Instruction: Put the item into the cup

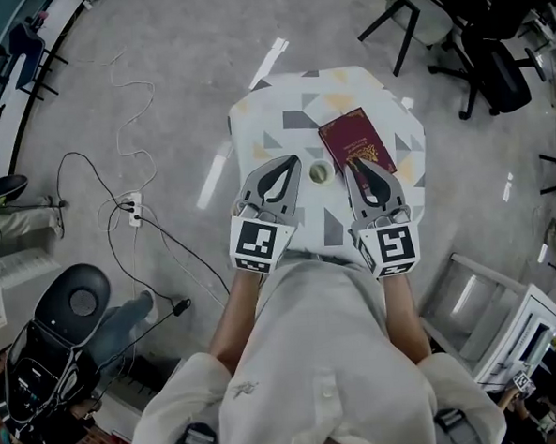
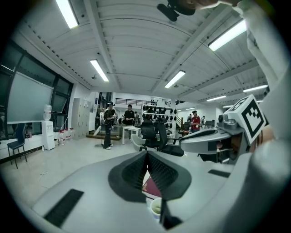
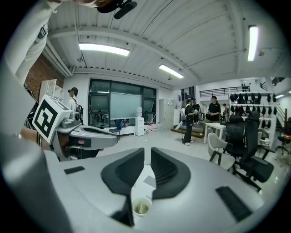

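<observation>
- The small white round cup (image 1: 320, 172) stands just above the centre of the head view, on a white table top patterned with grey and yellow shapes (image 1: 262, 114)
- A dark red passport booklet (image 1: 355, 146) lies flat just to the upper right of the cup
- The left gripper (image 1: 291, 161) is held left of the cup, its tongs pressed together at the tips on nothing (image 2: 147, 154)
- The right gripper (image 1: 352, 165) is over the booklet's lower edge, its tongs a narrow slit apart and empty (image 3: 147, 150)
- Something pale sits inside the cup (image 3: 141, 207), too small to make out
</observation>
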`<state>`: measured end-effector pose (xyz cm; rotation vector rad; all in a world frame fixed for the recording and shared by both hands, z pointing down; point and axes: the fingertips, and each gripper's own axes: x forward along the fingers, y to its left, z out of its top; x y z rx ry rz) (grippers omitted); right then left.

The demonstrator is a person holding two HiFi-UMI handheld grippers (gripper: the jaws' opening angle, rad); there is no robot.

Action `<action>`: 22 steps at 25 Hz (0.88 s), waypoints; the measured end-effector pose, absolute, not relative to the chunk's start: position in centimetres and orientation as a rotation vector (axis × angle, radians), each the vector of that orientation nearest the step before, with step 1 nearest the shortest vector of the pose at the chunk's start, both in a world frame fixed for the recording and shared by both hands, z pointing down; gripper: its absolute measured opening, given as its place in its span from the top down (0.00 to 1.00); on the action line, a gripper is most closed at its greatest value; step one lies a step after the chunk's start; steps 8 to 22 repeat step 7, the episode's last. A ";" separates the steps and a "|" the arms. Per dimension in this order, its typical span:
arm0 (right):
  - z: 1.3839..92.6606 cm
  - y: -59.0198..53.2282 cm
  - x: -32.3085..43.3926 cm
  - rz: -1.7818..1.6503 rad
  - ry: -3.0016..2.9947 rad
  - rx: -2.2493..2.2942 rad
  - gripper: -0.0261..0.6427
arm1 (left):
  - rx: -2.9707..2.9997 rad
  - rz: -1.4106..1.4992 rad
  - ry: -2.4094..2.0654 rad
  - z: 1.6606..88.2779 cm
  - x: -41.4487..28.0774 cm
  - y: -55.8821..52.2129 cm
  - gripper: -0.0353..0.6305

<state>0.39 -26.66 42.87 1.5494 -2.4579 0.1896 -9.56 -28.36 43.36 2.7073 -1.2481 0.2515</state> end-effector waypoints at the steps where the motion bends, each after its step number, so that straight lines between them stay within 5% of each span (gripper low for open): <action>1: 42.9 -26.7 0.4 0.190 -2.456 1.551 0.89 | 2.708 0.248 -1.247 43.3 -9.6 -28.4 0.93; 22: 43.0 -27.1 0.2 0.185 -2.443 1.555 0.89 | 2.709 0.243 -1.235 43.6 -9.9 -29.0 0.93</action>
